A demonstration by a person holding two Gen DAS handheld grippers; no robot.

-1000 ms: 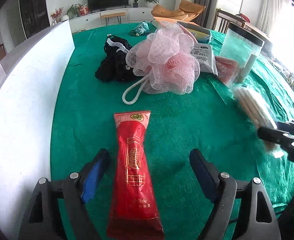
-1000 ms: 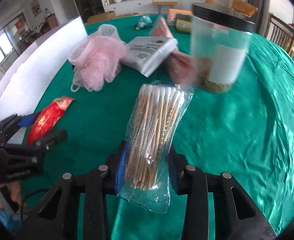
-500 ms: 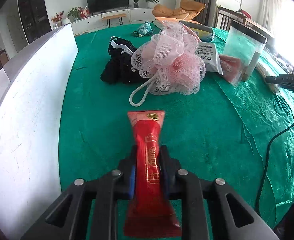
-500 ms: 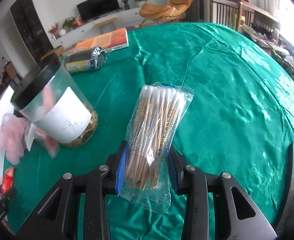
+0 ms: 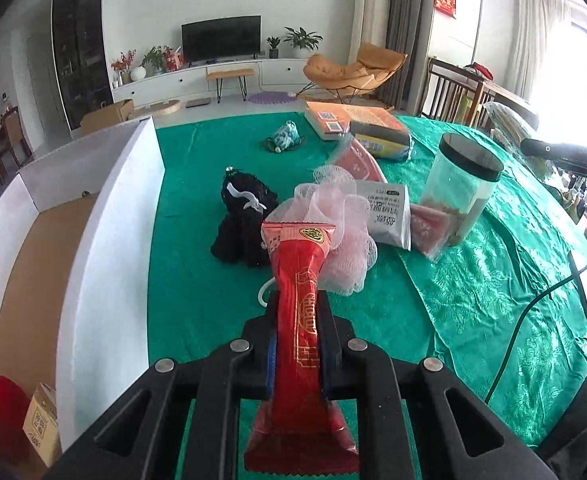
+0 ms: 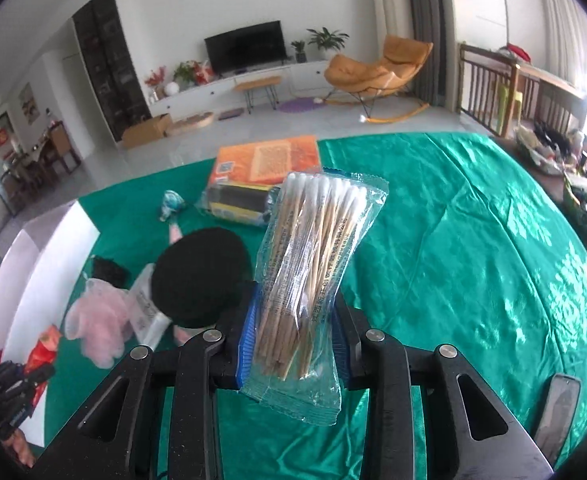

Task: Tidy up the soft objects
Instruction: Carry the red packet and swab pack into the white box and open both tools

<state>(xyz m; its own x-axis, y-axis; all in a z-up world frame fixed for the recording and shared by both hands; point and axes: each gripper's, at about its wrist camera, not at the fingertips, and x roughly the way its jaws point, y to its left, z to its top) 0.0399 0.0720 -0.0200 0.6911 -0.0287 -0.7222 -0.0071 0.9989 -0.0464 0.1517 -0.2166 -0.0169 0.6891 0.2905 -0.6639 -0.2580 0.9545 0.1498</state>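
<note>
The tablecloth point(image 5: 473, 292) was glossy green cloth with a woven pattern. The red packet point(image 5: 299, 320) was shiny foil, the cotton swab pack point(image 6: 309, 280) clear crinkly plastic over wooden sticks. The bath puff point(image 5: 341, 240) was pink mesh; the jar point(image 5: 459, 188) clear plastic, its lid matt black.

An orange book point(image 6: 268, 159) lies beyond a black-lidded jar point(image 5: 459, 188).
</note>
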